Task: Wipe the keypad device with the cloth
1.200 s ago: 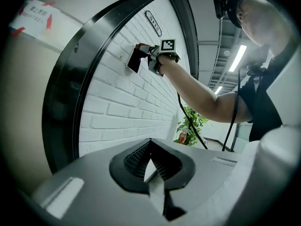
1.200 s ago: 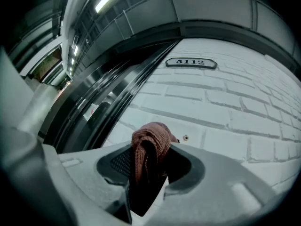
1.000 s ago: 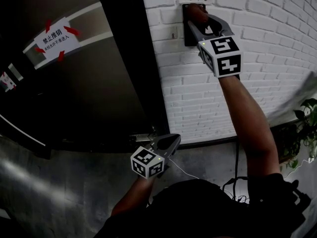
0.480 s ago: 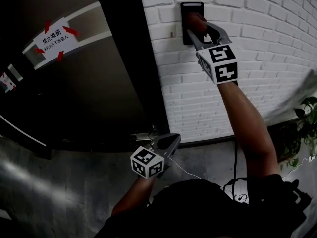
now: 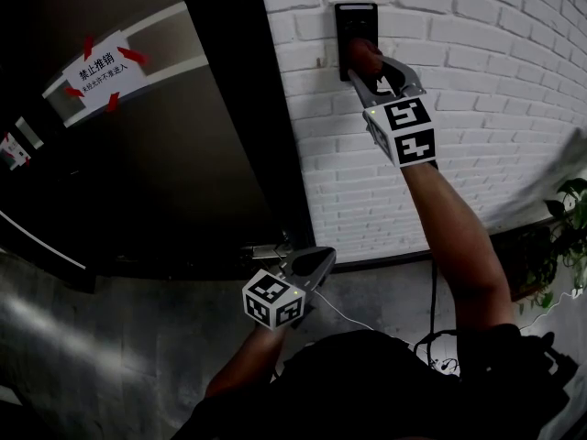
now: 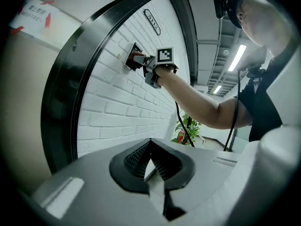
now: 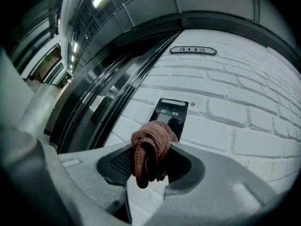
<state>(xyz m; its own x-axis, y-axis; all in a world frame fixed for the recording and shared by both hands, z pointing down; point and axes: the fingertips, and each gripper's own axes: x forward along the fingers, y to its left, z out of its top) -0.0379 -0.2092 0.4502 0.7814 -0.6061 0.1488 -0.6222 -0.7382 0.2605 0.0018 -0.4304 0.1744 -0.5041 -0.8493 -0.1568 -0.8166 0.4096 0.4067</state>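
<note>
The keypad device [image 5: 356,21] is a black upright panel on the white brick wall, also seen in the right gripper view [image 7: 172,111] and small in the left gripper view [image 6: 131,59]. A bunched reddish-brown cloth [image 5: 361,55] [image 7: 150,142] is pinched in my right gripper [image 5: 371,64] [image 7: 149,160], which is shut on it. The cloth presses against the panel's lower half; the upper half shows. My left gripper [image 5: 316,260] [image 6: 150,158] hangs low by the person's body, far from the panel, shut with nothing in it.
A dark metal door and frame [image 5: 229,136] stand left of the wall, with a white notice with red arrows [image 5: 99,68]. A number plate [image 7: 193,50] sits above the panel. A potted plant [image 5: 559,236] and a cable [image 5: 433,291] are low on the right.
My right gripper has slid the cloth down the keypad device, uncovering the panel's top. The left gripper has not moved.
</note>
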